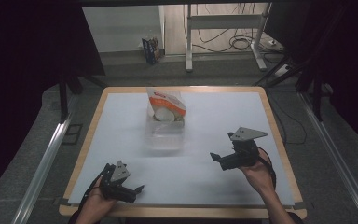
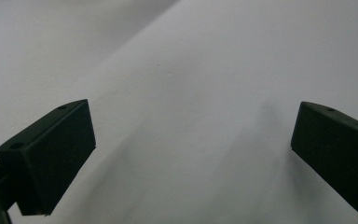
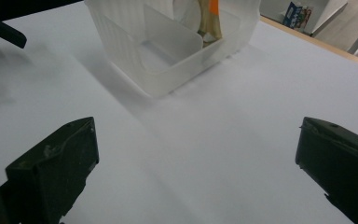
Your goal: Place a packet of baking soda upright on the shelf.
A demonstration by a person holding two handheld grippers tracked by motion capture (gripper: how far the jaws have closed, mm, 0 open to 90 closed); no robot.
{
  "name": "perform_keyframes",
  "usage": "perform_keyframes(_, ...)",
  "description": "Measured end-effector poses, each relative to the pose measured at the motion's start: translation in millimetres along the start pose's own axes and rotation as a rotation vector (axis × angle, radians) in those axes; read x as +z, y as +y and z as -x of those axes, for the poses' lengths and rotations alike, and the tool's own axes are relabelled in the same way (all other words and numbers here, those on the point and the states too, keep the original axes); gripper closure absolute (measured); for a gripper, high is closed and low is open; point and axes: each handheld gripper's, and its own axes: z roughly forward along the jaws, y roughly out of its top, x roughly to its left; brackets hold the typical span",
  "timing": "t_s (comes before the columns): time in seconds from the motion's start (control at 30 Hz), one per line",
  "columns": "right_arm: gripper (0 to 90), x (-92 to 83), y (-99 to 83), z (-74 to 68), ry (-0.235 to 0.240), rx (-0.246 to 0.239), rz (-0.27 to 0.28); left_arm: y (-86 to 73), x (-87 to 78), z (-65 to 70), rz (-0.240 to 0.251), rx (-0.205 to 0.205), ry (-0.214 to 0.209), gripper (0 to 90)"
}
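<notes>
So we've got a wooden-edged table with a white sheet covering most of the top. Sitting toward 12 o'clock on that sheet is a clear plastic container, split into compartments by a divider. The far compartment has an orange and white packet standing up in it with some round pale things tucked in at the base; we can't tell what those are. The near compartment looks bare from the right gripper view. The left gripper is down around 7 o'clock, low over the sheet near the front edge, held in the left hand. Its jaws are spread wide with just white sheet between them, so nothing's in its grip. The right gripper is over around 4 o'clock, held in the right hand, and its jaws point toward the middle of the table. Those are spread wide too, gripping nothing, and its own camera looks straight across the sheet at the container, which is well apart from it. Past the table at 12 o'clock there's a floor with cables and a metal desk frame.
</notes>
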Motion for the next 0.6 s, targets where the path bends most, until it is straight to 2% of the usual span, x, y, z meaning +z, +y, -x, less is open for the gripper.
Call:
perform_keyframes(0.4,0.0,-17.7,-26.3,3.1,-0.041,0.040,-0.014,0.3,1.0,0.2,-0.002,0.001,-0.009,0.0)
perform_keyframes(0.6,0.0,-34.9,-43.5,6.4,-0.079,0.077,-0.014,0.6,1.7,0.5,-0.007,0.006,-0.009,0.0)
